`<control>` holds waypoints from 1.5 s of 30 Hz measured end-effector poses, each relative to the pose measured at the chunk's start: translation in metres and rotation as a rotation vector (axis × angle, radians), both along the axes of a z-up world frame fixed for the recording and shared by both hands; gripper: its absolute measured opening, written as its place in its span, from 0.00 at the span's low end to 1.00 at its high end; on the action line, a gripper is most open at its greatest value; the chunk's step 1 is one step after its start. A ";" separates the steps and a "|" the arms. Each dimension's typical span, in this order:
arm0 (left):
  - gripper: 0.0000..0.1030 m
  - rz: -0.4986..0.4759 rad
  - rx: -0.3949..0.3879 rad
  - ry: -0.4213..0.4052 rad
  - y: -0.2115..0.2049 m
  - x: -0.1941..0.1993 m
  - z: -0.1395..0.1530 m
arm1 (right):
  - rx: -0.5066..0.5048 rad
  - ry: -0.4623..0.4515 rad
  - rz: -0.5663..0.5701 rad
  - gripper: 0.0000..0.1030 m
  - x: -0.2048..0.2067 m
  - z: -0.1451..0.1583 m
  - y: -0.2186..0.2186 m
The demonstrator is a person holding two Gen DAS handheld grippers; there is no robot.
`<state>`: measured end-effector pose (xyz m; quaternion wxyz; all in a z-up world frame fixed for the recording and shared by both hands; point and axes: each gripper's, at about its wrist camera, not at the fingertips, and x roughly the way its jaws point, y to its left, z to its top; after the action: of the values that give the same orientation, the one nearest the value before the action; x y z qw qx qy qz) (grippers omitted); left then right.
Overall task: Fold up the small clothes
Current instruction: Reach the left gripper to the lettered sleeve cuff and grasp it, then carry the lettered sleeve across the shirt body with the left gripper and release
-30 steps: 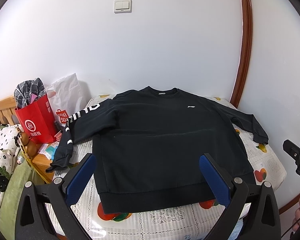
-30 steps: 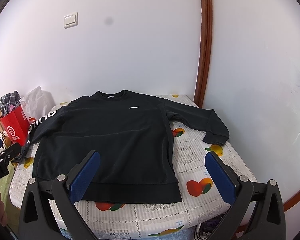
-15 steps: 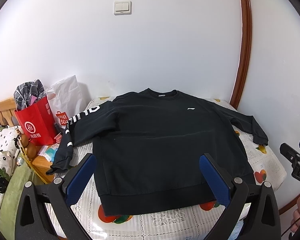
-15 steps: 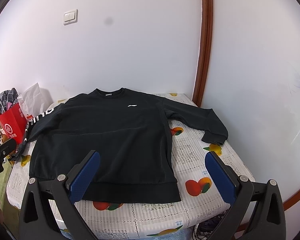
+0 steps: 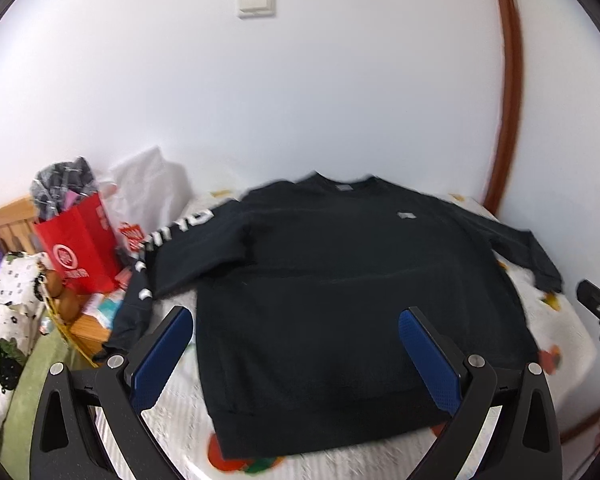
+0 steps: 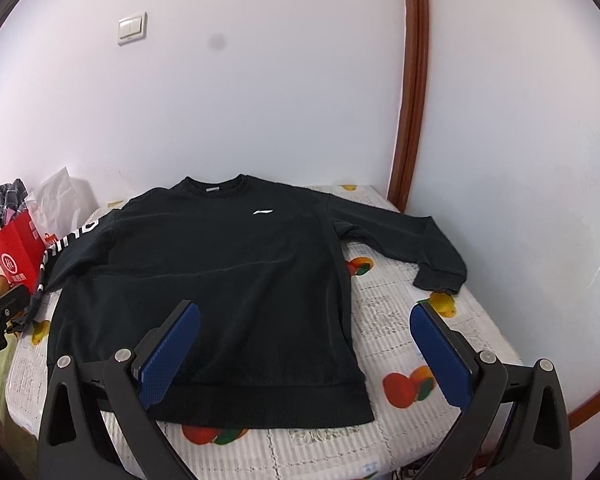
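A black sweatshirt [image 5: 340,288] lies flat, face up, on a table covered with a white fruit-print cloth [image 6: 400,320]. It also shows in the right wrist view [image 6: 228,280]. Its left sleeve [image 5: 168,248], with white lettering, hangs over the table's left edge. Its right sleeve [image 6: 412,240] lies spread on the cloth. My left gripper [image 5: 296,344] is open and empty, above the hem. My right gripper [image 6: 304,344] is open and empty, above the hem's right part. Each gripper shows at the edge of the other's view.
A red paper bag [image 5: 78,244] stuffed with clothes and a white plastic bag [image 5: 148,188] stand left of the table. A wooden frame [image 5: 8,216] and patterned bedding [image 5: 4,320] lie further left. White walls and a brown door trim [image 6: 410,120] close the back and right.
Both grippers have drifted slightly forward and lower toward the sweatshirt; the left wrist view is blurred by motion. The sweatshirt has not moved. Both grippers stay open.
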<state>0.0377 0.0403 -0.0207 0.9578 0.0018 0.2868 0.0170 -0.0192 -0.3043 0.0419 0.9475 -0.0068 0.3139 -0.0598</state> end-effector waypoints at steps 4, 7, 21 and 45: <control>1.00 0.003 -0.049 0.068 0.014 0.024 -0.016 | 0.011 0.033 0.000 1.00 0.022 -0.018 0.001; 1.00 0.007 -0.053 0.126 0.026 0.043 -0.035 | 0.016 0.053 -0.002 1.00 0.037 -0.033 0.002; 0.97 0.249 0.117 0.241 0.128 0.110 -0.088 | 0.031 0.198 0.037 1.00 0.111 -0.094 0.035; 0.11 0.220 0.126 0.283 0.168 0.139 -0.097 | -0.101 0.289 -0.032 1.00 0.091 -0.120 0.054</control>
<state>0.1766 0.2085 -0.1178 0.8982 0.0329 0.4156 0.1392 0.0713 -0.2501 -0.0781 0.8899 -0.0580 0.4436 -0.0892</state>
